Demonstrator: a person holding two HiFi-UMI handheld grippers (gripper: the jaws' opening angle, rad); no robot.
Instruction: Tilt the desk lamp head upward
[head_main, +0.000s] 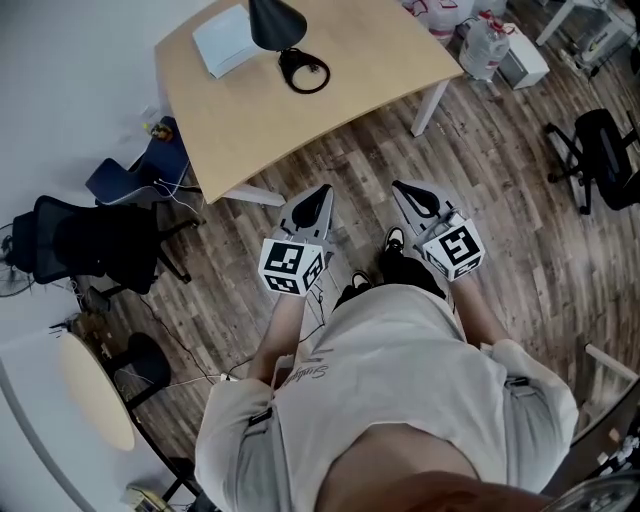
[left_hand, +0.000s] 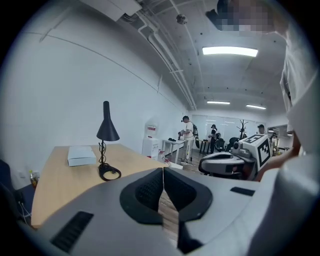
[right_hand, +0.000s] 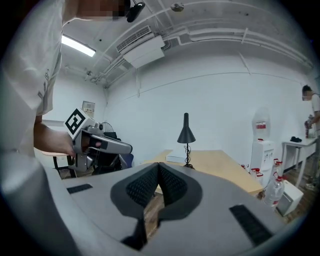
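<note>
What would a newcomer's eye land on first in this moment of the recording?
The black lamp stands at the far end of the desk, its cone shade pointing down, beside a white box. Nearer, the left gripper and right gripper are held over the wood floor short of the desk, both with jaws together and empty.

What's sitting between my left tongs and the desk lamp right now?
Nothing in the way: in the head view, only wood floor and bare desk top separate the left tongs from the desk lamp.
</note>
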